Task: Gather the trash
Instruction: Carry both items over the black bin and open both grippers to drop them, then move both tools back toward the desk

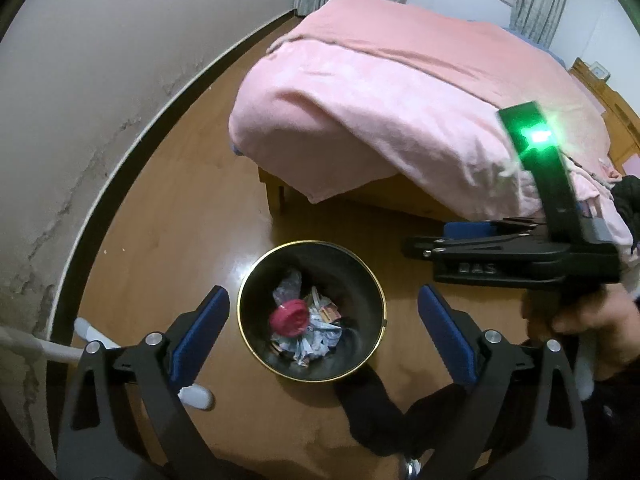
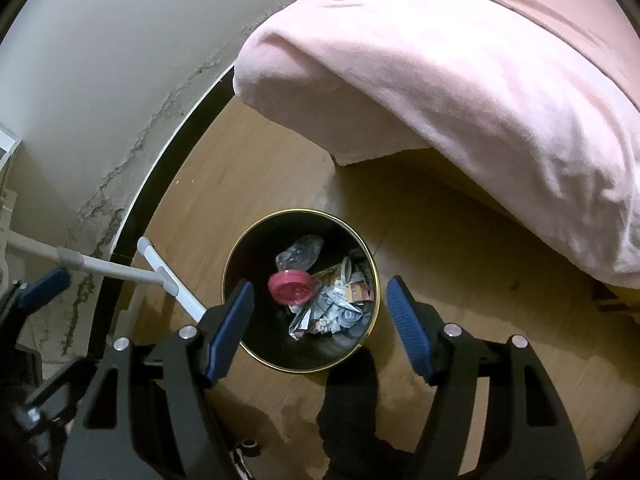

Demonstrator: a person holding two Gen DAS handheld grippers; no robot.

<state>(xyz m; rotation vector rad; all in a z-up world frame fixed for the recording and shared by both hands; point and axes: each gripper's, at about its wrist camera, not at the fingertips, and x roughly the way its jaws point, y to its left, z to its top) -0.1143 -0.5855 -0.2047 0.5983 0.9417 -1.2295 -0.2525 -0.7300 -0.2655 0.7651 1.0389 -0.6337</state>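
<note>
A black trash bin with a gold rim [image 1: 256,276] stands on the wooden floor; it also shows in the right wrist view [image 2: 236,256]. Inside lie a pink round lid [image 1: 289,319] [image 2: 290,287], a clear plastic wrapper [image 1: 289,285] [image 2: 302,254] and crumpled paper scraps [image 1: 320,332] [image 2: 340,312]. My left gripper [image 1: 323,334] is open and empty above the bin. My right gripper [image 2: 320,322] is open and empty above the bin. The right gripper also shows from the side in the left wrist view [image 1: 424,242], to the right of the bin.
A bed with a pink blanket [image 1: 400,92] [image 2: 460,60] stands beyond the bin. A white wall with a dark baseboard [image 1: 120,176] [image 2: 160,168] runs on the left. White tubular legs [image 1: 60,350] [image 2: 160,276] stand left of the bin. A dark socked foot [image 1: 372,412] [image 2: 348,400] touches the bin.
</note>
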